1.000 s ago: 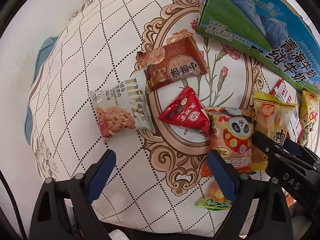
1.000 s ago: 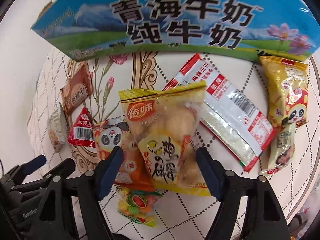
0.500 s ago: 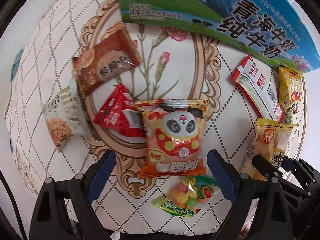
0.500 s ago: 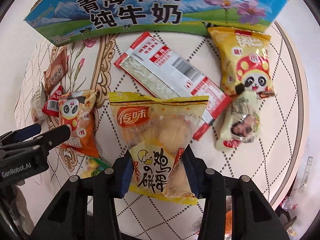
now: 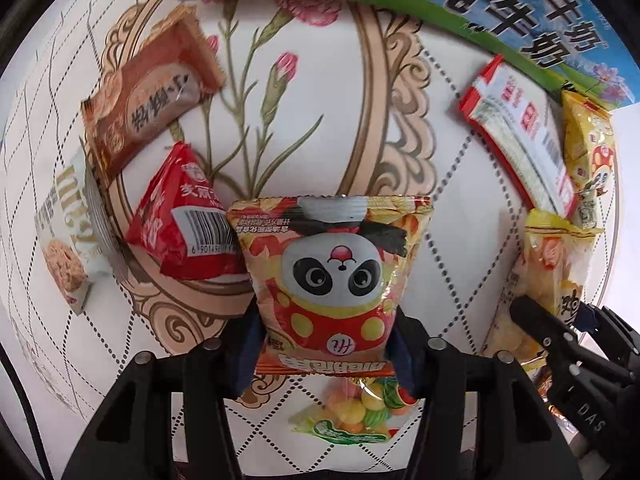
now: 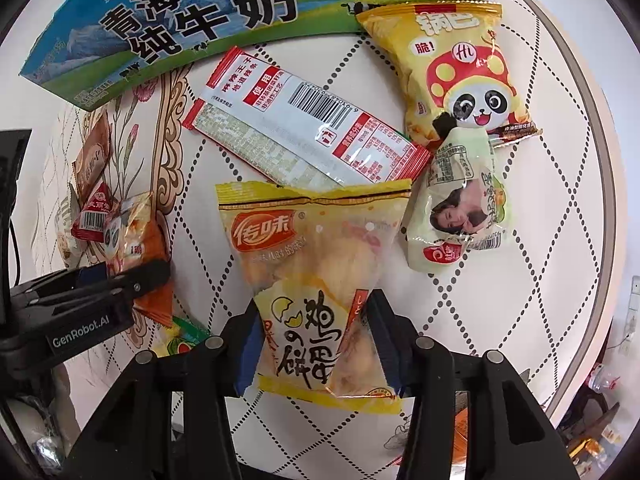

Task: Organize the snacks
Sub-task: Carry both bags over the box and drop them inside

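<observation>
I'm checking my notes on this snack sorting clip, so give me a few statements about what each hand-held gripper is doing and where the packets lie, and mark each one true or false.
1. The left hand-held gripper has its pads on the orange panda bag. True; its jaws have just been closing.
2. The right hand-held gripper is empty. False: it clamps the yellow egg-snack bag.
3. The milk carton lies along the far edge of the table. True.
4. The red triangular packet sits on top of the milk carton. False: it lies on the tablecloth, beside the panda bag.
5. A fruit candy packet lies under the panda bag's lower end. True.
</observation>
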`<state>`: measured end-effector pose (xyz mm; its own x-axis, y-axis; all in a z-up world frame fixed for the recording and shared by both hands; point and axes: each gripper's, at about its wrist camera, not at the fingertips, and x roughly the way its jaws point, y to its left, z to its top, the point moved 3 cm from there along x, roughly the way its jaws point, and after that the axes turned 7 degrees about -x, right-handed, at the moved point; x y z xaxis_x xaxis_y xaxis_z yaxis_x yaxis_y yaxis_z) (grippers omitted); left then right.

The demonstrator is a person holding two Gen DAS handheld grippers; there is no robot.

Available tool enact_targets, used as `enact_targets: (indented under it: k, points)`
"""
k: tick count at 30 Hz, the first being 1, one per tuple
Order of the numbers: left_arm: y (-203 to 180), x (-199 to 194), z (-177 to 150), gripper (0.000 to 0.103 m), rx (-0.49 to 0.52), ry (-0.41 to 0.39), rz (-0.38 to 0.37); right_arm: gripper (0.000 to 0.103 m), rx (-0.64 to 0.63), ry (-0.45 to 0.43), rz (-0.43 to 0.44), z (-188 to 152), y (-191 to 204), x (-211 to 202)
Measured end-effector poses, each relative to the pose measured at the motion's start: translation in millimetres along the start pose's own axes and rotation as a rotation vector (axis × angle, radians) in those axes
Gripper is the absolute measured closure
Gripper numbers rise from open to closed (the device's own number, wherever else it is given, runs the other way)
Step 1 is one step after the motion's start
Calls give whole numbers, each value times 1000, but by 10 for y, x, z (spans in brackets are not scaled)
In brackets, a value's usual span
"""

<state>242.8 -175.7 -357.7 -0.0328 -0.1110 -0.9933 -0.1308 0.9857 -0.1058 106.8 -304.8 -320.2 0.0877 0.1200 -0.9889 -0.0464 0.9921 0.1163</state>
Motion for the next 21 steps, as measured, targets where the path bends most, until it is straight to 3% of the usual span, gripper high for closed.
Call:
enact_targets:
  k: [4, 9, 14, 21]
  points:
    - [10, 146, 23, 47, -18, 9, -6, 47, 8, 1, -9, 23, -45, 10]
    - [-167, -10, -57, 54, 20, -56, 24, 54, -17, -15, -23, 39, 88, 1]
    - [-236, -439, -74, 55, 31, -121, -13, 60, -34, -47, 23, 20, 119, -212]
    - [-527, -1342, 99, 55, 49, -237, -124, 60, -15, -121, 172, 169, 89, -760]
